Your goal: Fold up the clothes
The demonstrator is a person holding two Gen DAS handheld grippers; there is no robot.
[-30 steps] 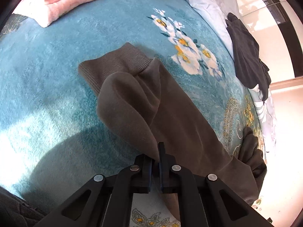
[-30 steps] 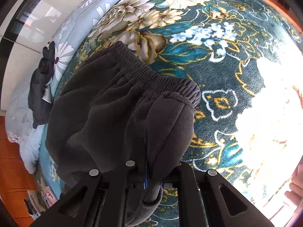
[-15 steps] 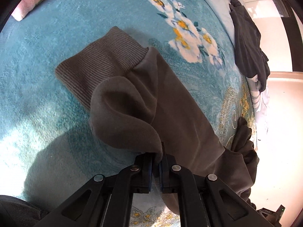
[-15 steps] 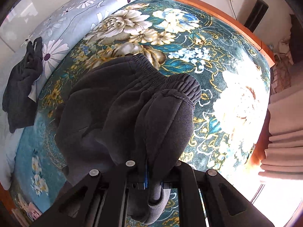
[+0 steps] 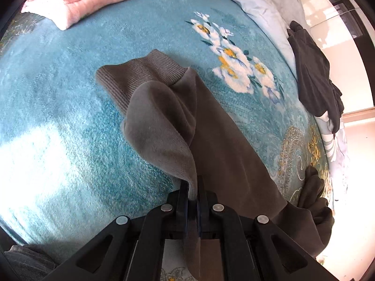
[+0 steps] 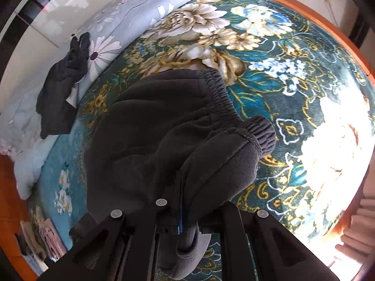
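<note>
Teal floral blanket [image 5: 70, 121] covers a bed. Left hand-held gripper [image 5: 192, 188] pinches the grey trousers [image 5: 222, 140] at 6 o'clock. Right hand-held gripper [image 6: 181, 220] clamps their waistband [image 6: 255, 133].

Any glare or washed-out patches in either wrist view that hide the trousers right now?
Left wrist: a sun patch bleaches the blanket at left, clear of the trousers; the left tool casts a shadow below. Right wrist: the blanket's right side is blown out, while the dark waistband stays readable.
</note>
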